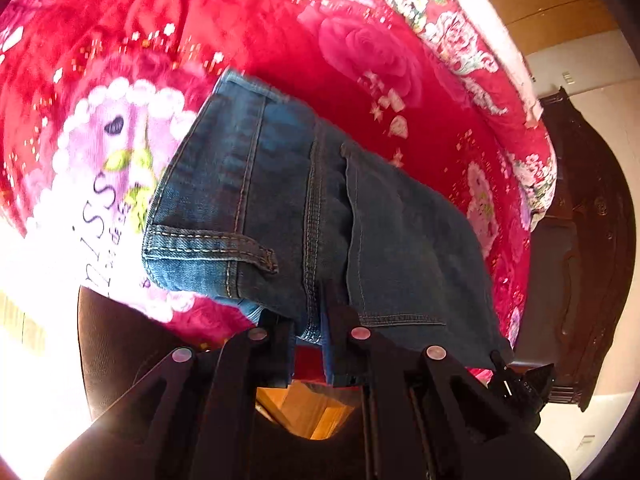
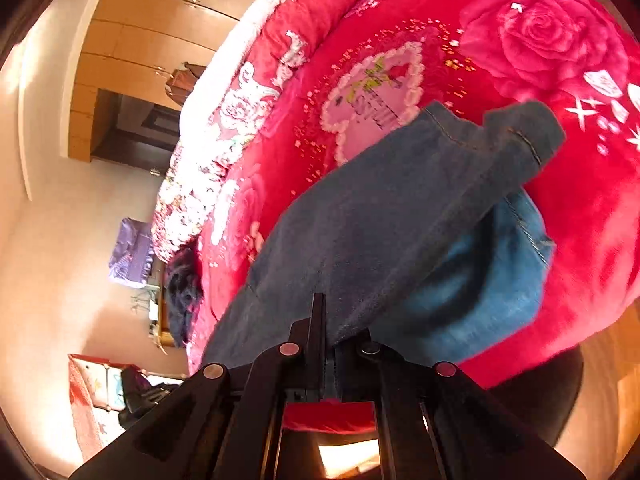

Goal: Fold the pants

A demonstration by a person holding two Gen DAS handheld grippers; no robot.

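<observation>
Bedroom interior. A bed carries a red blanket (image 2: 540,60) printed with large roses and a pink heart medallion (image 2: 372,108) edged in white; its border is a pale floral band (image 2: 240,100). A dark carved wooden footboard (image 1: 580,220) stands at the bed's end. Wooden wardrobe panels (image 2: 152,40) line the far wall above a dark recess (image 2: 136,128). The floor (image 2: 72,240) is pale and glossy. A purple bag (image 2: 132,252) rests near the bed's edge, and a red patterned cloth (image 2: 86,400) lies lower left. Strong warm light washes out the left margins of both views.
</observation>
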